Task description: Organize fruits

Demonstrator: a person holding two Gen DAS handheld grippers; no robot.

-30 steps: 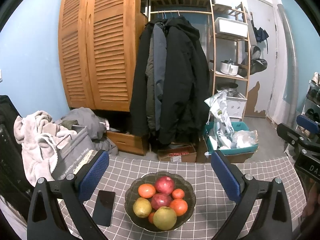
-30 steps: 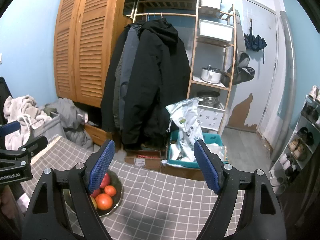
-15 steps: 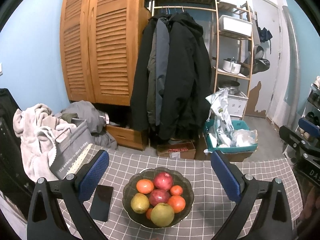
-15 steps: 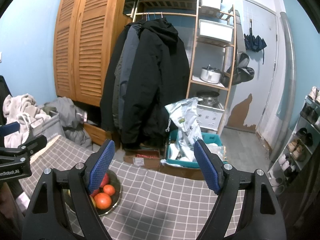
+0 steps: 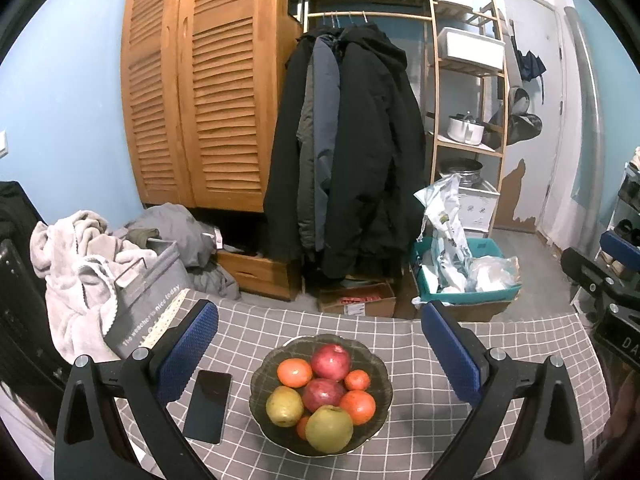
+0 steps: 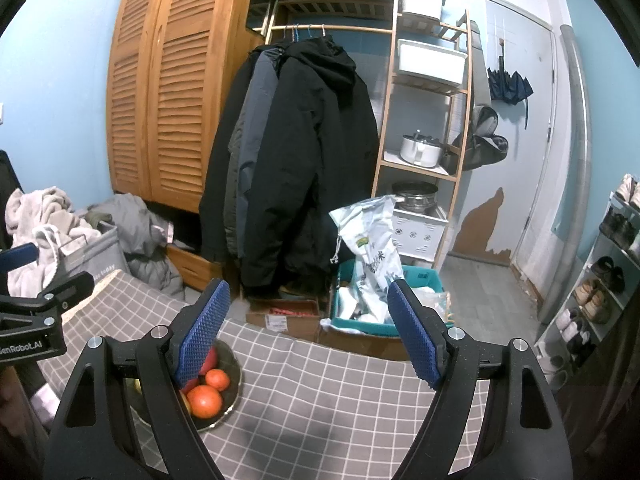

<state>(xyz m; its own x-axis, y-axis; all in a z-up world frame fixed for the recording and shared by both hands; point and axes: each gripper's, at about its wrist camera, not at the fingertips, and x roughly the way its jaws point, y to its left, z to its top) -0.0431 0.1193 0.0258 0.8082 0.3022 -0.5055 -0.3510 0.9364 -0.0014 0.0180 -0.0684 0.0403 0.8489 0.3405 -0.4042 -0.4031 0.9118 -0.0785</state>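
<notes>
A dark glass bowl (image 5: 378, 368) sits on the grey checked tablecloth (image 5: 424, 432). It holds two red pomegranates (image 5: 331, 361), several oranges (image 5: 294, 372) and two yellow-green pears (image 5: 329, 428). My left gripper (image 5: 320, 344) is open and empty, hovering above and just behind the bowl. My right gripper (image 6: 308, 328) is open and empty, over the cloth to the right of the bowl (image 6: 234, 390), which is partly hidden behind its left finger. Each gripper shows at the edge of the other's view.
A black phone (image 5: 208, 404) lies on the cloth left of the bowl. Beyond the table's far edge are a grey laundry basket (image 5: 152, 312), a cardboard box (image 5: 358, 300), a teal bin (image 5: 464, 276), hanging coats (image 5: 344, 152) and a shoe rack (image 6: 600, 280).
The left gripper has drawn back and risen slightly, so the bowl sits a little higher in its view. The right gripper has barely moved. Both stay open.
</notes>
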